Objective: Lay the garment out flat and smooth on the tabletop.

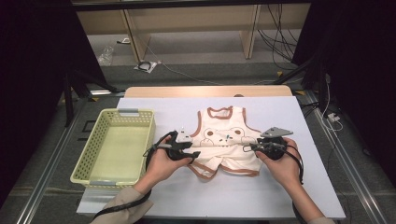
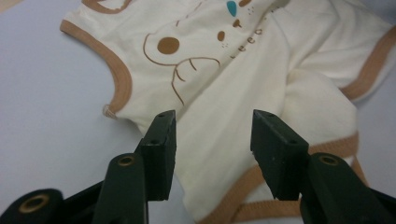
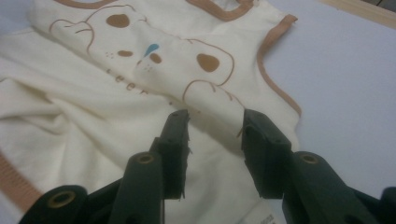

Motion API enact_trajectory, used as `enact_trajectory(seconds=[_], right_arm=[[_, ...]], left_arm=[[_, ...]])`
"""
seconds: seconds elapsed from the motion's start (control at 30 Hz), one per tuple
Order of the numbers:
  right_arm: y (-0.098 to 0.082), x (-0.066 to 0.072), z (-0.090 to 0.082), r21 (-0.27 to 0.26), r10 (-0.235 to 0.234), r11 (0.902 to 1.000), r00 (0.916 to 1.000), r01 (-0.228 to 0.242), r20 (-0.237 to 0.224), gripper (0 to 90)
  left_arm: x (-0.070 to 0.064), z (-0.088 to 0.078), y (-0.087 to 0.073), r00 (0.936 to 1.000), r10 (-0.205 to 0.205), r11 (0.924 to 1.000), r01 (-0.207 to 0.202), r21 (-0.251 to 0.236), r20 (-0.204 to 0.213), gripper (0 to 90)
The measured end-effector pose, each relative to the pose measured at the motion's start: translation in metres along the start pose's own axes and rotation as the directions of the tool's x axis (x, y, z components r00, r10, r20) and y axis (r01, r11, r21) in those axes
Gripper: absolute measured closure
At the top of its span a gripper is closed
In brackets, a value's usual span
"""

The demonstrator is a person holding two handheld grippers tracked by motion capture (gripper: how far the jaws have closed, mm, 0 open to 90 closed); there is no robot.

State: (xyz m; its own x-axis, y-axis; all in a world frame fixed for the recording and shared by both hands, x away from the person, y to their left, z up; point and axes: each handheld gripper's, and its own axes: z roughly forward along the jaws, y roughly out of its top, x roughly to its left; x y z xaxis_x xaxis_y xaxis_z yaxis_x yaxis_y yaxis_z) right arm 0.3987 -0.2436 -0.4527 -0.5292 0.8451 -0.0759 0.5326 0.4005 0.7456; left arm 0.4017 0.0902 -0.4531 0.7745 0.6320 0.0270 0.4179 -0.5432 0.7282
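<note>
A cream sleeveless baby top (image 1: 223,136) with brown trim and a bear face print lies flat on the pale table cover (image 1: 280,116), neck away from the person. My left gripper (image 1: 194,154) is at its lower left edge, held by the left hand. In the left gripper view the jaws (image 2: 213,116) stand apart over the top (image 2: 224,79), near its brown hem, without pressing it. My right gripper (image 1: 247,148) is at the top's right side. In the right gripper view its jaws (image 3: 215,115) stand apart over a low fold of the cloth (image 3: 116,93).
A pale yellow plastic basket (image 1: 85,158) with nothing in it stands on the table's left part. The cover's right edge (image 3: 345,93) lies close beside the top. Beyond the table's far edge are floor, cables and wooden furniture legs.
</note>
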Motion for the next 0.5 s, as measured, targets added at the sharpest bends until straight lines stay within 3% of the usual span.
enact_trajectory(seconds=[0.3,0.5], right_arm=[[-0.025,0.021,-0.02,0.013,-0.02,0.9997,0.9977,0.021,-0.065,63.8],[-0.036,0.035,-0.025,0.036,-0.078,0.9959,0.9893,0.083,-0.123,68.6]], left_arm=[[-0.016,-0.004,-0.021,0.9989,0.043,0.998,-0.044,0.045,0.016,51.3],[-0.022,-0.002,-0.027,0.9975,0.066,0.9955,-0.067,0.066,0.025,52.6]])
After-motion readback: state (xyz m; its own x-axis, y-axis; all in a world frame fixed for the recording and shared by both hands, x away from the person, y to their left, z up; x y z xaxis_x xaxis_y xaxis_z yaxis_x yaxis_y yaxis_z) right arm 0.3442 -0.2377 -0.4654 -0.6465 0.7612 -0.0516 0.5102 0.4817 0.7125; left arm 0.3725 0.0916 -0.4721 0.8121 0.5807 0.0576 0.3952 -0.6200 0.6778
